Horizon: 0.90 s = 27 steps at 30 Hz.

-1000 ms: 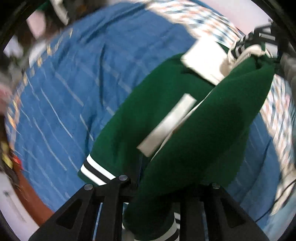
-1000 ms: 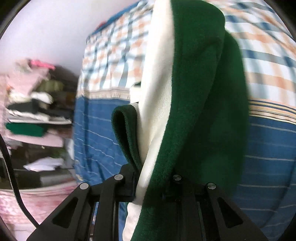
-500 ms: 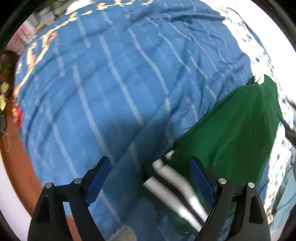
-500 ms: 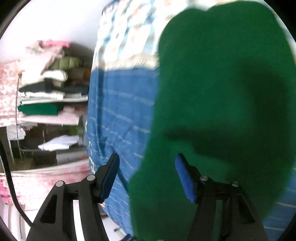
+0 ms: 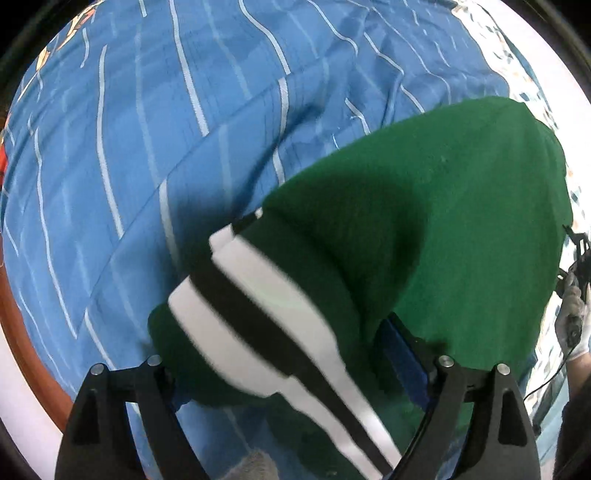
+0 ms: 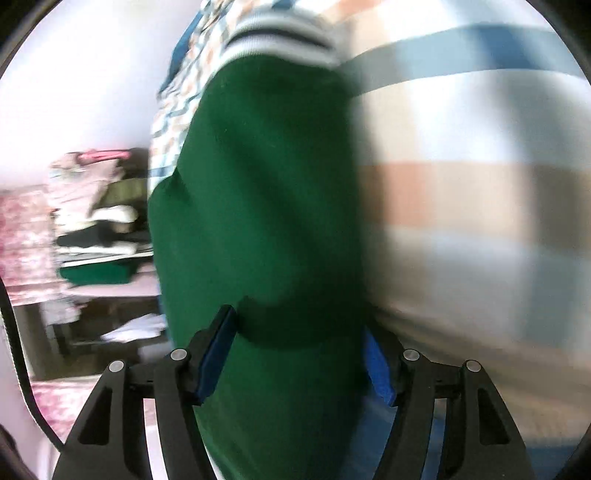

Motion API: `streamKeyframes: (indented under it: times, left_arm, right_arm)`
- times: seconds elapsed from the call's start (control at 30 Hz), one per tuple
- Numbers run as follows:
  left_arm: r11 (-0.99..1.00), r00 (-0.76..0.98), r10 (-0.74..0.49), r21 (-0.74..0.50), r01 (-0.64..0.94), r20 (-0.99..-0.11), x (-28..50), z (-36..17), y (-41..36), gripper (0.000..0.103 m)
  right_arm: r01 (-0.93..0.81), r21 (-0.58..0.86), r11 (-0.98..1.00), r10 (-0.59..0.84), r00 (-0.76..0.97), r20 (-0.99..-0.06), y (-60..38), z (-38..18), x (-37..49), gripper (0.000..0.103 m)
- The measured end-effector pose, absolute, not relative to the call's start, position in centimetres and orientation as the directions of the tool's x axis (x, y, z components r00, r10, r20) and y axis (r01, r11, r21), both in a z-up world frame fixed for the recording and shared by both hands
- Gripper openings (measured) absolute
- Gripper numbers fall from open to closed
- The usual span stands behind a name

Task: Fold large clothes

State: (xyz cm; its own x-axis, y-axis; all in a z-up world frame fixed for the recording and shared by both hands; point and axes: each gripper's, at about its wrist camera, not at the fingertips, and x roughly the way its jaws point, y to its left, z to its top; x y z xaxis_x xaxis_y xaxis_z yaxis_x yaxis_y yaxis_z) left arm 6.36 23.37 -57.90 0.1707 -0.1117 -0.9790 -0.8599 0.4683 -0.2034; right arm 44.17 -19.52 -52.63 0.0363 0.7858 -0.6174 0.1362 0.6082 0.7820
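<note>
Both your tongs are wide and opening right now. Your left gripper (image 5: pixel 295 369) points almost straight down at the thick green fleece garment with the black-and-white striped ribbed band (image 5: pixel 424 206), and the striped band (image 5: pixel 266 317) lies slack between the jaws, with neither pad seen pressing on it. Your right gripper (image 6: pixel 295 358) straddles the same green cloth; the blue pads (image 6: pixel 216 354) stand close either side of the fabric, and I read it as loose, though blur makes the contact hard to call.

The garment lies bundled on the blue quilt with thin white stripes (image 5: pixel 147 147), which covers the bed; toward the far end the bedding turns to orange-and-blue check (image 6: pixel 461 184). From the left wrist, the green mass runs away up and to the right, striped hem nearest you. From the right wrist, it runs straight ahead from the jaws, with a second striped band (image 6: pixel 280 33) at its far end.

So the long axis goes from one gripper toward the other, and each hand sits over its own end. In my judgement the next fold is made across that axis, and your left hand is nearer the striped hem. Your gloved right hand (image 5: pixel 572 325) shows at the edge of the left view.
</note>
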Motion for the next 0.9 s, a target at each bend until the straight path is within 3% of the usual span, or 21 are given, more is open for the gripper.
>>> streamKeyframes:
  times: [0.1,0.13,0.17,0.27,0.6,0.9]
  left_arm:
    - [0.464,0.157,-0.102,-0.187,-0.866,-0.982,6.6,-58.1,23.6,0.091]
    - [0.471,0.152,-0.096,-0.180,-0.864,-0.984,6.7,-58.1,23.7,0.091]
    - [0.478,0.147,-0.092,-0.173,-0.861,-0.985,7.6,-58.4,23.5,0.092]
    - [0.498,0.131,-0.090,-0.159,-0.853,-0.987,9.0,-58.8,23.8,0.092]
    - [0.645,0.118,-0.063,-0.130,-0.753,-0.991,14.1,-58.1,26.5,0.091]
    - [0.793,0.133,-0.034,-0.107,-0.600,-0.991,19.7,-55.5,27.5,0.091]
  right_arm:
    - [0.090,0.810,0.579,0.812,0.030,-0.583,-17.0,-53.5,45.7,0.063]
    - [0.084,0.812,0.577,0.813,0.034,-0.581,-15.6,-53.9,45.8,0.043]
    - [0.098,0.822,0.560,0.823,0.042,-0.566,-15.5,-54.1,45.7,0.031]
    - [0.116,0.817,0.564,0.812,0.102,-0.575,-15.1,-53.4,45.2,0.023]
    - [0.265,0.813,0.518,0.766,0.281,-0.579,-27.6,-45.2,35.4,0.018]
    - [0.551,0.718,0.425,0.621,0.400,-0.674,-43.8,-44.9,16.4,0.017]
